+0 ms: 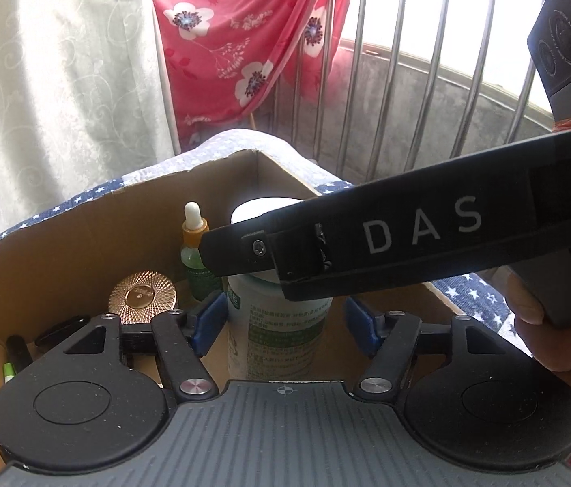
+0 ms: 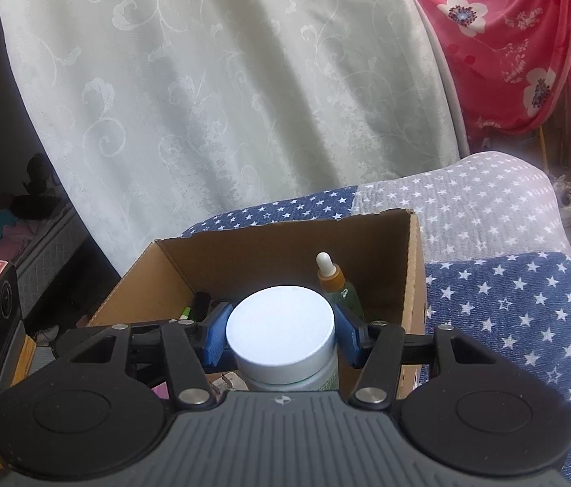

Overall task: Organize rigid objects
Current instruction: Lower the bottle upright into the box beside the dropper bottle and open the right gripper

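Right wrist view: right gripper (image 2: 280,337) fingers clamp the white-capped bottle (image 2: 281,335) inside the cardboard box (image 2: 415,268), beside the dropper bottle (image 2: 332,278); release remains. Left gripper (image 1: 285,324) fingers stand open around it.

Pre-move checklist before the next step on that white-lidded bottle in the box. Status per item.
1. Right claw grips the white-lidded bottle: ok, pads sit against both sides of the cap.
2. Left claw is off the bottle: ok, open, with the bottle body between its pads.
3. Bottle is inside the cardboard box: ok.
4. Bottle base rests on the box floor: cannot tell, hidden.
5. Dropper bottle is upright: ok, but it stands close beside the bottle.
6. Gold jar is clear of both claws: ok.
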The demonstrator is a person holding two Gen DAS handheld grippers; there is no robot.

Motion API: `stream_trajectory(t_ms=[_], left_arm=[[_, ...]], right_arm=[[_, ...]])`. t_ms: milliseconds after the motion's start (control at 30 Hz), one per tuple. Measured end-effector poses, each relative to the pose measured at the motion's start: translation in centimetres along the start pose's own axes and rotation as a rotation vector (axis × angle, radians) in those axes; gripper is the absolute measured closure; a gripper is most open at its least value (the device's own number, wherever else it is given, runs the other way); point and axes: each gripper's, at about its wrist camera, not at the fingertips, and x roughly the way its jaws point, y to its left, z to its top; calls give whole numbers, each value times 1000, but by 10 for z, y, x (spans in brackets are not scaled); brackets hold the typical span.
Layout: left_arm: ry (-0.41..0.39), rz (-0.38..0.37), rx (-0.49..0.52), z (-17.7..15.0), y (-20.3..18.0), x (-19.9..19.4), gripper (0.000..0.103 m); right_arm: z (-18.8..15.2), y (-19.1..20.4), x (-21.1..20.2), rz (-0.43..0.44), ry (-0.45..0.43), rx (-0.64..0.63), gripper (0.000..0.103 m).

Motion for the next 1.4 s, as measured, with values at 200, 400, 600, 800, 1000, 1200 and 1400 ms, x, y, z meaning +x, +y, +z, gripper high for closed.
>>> stream_trajectory(t_ms=[200, 400, 600, 800, 1000, 1200, 1400], left_arm=[[0, 3, -2, -2, 1, -2, 35], [-6, 0, -2, -10, -1, -16, 35], [-4, -8, -11, -12, -3, -20, 34], [-5, -32, -63, -14, 5, -28, 30], [-12, -50, -105, -15, 9, -36, 29], [-60, -34, -107, -24, 7, -70, 21], [-157, -17, -139, -40, 15, -123, 9]], right_arm=[[-1, 2, 1, -19, 4, -17, 50], [0, 2, 0, -33, 7, -19, 50], [1, -1, -2, -32, 9, 1, 50], [2, -9, -13, -15, -29, 46, 50], [0, -17, -29, 11, -66, 93, 50], [-7, -11, -60, 44, -119, 115, 47], [-14, 10, -95, 72, -176, 91, 42]])
